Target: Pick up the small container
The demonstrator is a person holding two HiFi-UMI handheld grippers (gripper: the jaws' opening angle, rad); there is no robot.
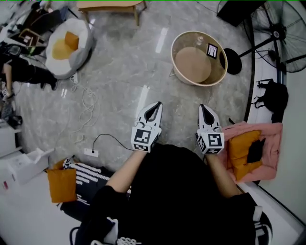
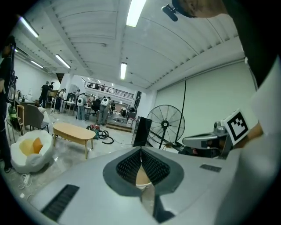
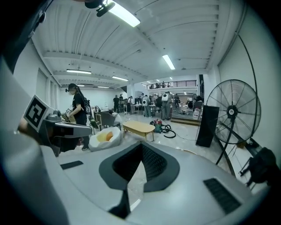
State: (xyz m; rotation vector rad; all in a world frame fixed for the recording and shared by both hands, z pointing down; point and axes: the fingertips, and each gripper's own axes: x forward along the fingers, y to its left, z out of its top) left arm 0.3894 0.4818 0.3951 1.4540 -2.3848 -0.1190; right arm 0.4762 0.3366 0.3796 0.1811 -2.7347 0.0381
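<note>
1. Left tool: clenched, jaw tips pressed together, nothing held. The left gripper view shows the ribbed pads meeting at the tip, and only a sliver of beige background shows through the gap lower down.
2. Right tool: also clenched and empty. The right gripper view shows its pads closing to a point, with bare floor behind them.
3. Both tools are held side by side at about waist level over the marbled grey floor, apart from each other and pointing forward. Marker cubes face the head camera.
4. Small container: a pale little item standing inside the round table, close to its far rim. It is too small to make out details. It is well ahead of both tools and neither touches it.
5. A black-and-white marker card leans just beside the container, against the right inner wall of the table.
6. Right of the table: a standing fan on a black base.
7. Near right: a pink cushion with an orange pillow on it, just beside the right tool's hand.
8. Far left: a white beanbag with orange inside; a low wooden bench sits at the top edge.
9. Left foreground: a power strip with a black cable trailing across the floor.
</note>
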